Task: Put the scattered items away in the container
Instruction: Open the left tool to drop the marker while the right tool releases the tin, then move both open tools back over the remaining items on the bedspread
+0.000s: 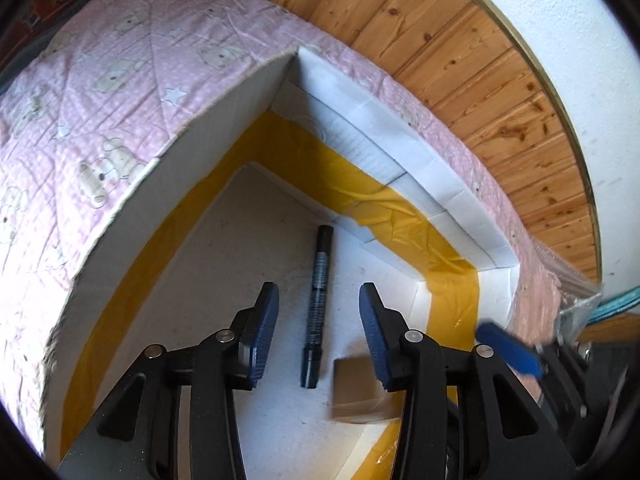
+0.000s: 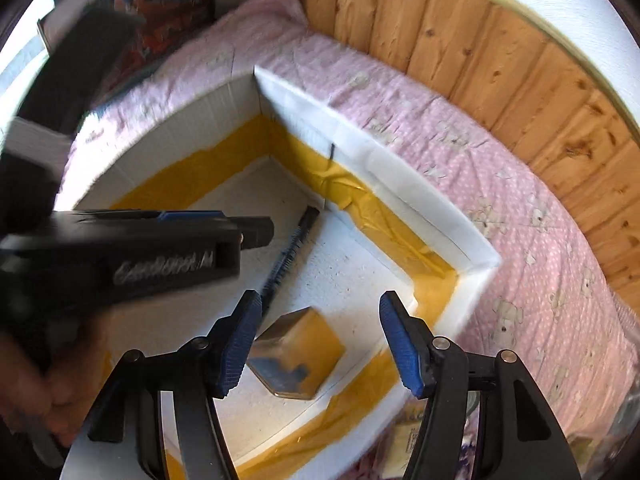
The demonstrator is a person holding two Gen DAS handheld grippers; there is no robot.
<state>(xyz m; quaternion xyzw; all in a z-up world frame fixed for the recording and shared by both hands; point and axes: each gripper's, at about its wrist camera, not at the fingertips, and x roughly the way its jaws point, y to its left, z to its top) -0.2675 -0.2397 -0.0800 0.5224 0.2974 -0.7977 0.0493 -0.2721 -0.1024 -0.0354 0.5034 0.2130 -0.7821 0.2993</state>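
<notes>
A white foam box [image 1: 400,152] with yellow tape inside sits on a pink bed cover. On its floor lie a black marker [image 1: 318,304] and a small brown box [image 1: 358,392]. My left gripper [image 1: 320,332] is open and empty, above the marker. In the right wrist view the same foam box [image 2: 380,164] holds the marker [image 2: 290,248] and the brown box [image 2: 298,352]. My right gripper [image 2: 316,344] is open and empty, just above the brown box. The left gripper [image 2: 256,232] crosses that view from the left, seen side on.
A pink bear-print quilt [image 1: 100,100] surrounds the box. A wooden panelled wall [image 1: 460,60] runs behind the bed. The right gripper's blue finger [image 1: 508,348] shows at the right of the left wrist view. A clear plastic bag [image 1: 576,308] lies at the right edge.
</notes>
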